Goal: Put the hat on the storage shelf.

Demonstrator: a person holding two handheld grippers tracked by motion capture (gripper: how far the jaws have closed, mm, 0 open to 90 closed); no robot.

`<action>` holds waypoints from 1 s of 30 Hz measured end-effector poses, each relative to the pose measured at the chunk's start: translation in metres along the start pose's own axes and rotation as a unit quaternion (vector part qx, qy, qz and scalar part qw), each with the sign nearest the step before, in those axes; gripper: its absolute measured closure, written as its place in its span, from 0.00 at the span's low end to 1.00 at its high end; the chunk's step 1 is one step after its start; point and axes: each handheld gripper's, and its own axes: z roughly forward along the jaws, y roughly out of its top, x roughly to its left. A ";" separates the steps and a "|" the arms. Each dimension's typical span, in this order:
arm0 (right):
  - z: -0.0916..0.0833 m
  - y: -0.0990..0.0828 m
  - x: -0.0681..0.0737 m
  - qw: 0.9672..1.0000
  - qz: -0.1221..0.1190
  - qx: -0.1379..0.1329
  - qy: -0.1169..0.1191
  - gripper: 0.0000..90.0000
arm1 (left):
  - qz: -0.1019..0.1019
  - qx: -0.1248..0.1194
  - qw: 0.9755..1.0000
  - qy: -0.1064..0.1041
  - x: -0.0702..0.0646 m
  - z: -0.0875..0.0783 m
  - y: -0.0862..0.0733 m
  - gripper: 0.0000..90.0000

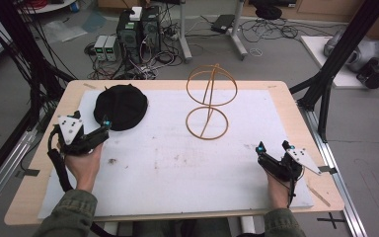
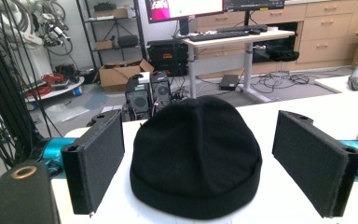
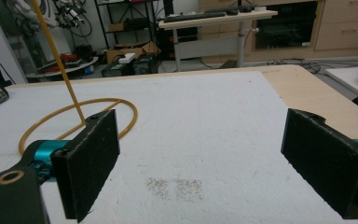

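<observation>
A black knit beanie point(image 1: 121, 106) lies on the white mat point(image 1: 177, 158) at the back left. My left gripper point(image 1: 98, 129) rests just in front of it, open; in the left gripper view the beanie point(image 2: 196, 156) sits between and just beyond the two wide-apart jaws. A yellow wire stand point(image 1: 208, 101) with a round base ring and an upper hoop stands at the middle back. My right gripper point(image 1: 272, 150) is open at the front right with nothing between its jaws. The stand's base ring point(image 3: 77, 119) shows to the left in the right gripper view.
The mat covers a wooden table point(image 1: 296, 113) whose bare edge runs along the right. Black frame posts point(image 1: 335, 59) stand at the table's back right and left. Computers and cables point(image 1: 138, 34) sit on the floor behind.
</observation>
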 end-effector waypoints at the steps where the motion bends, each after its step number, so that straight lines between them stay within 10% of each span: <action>1: 0.000 0.000 0.000 1.000 0.000 0.001 0.000 0.12 | -0.001 0.001 1.000 0.000 0.000 0.003 0.002 0.19; 30: 0.003 0.000 0.003 1.000 0.001 0.004 0.019 0.12 | 0.001 0.047 0.998 -0.047 -0.012 0.104 0.032 0.23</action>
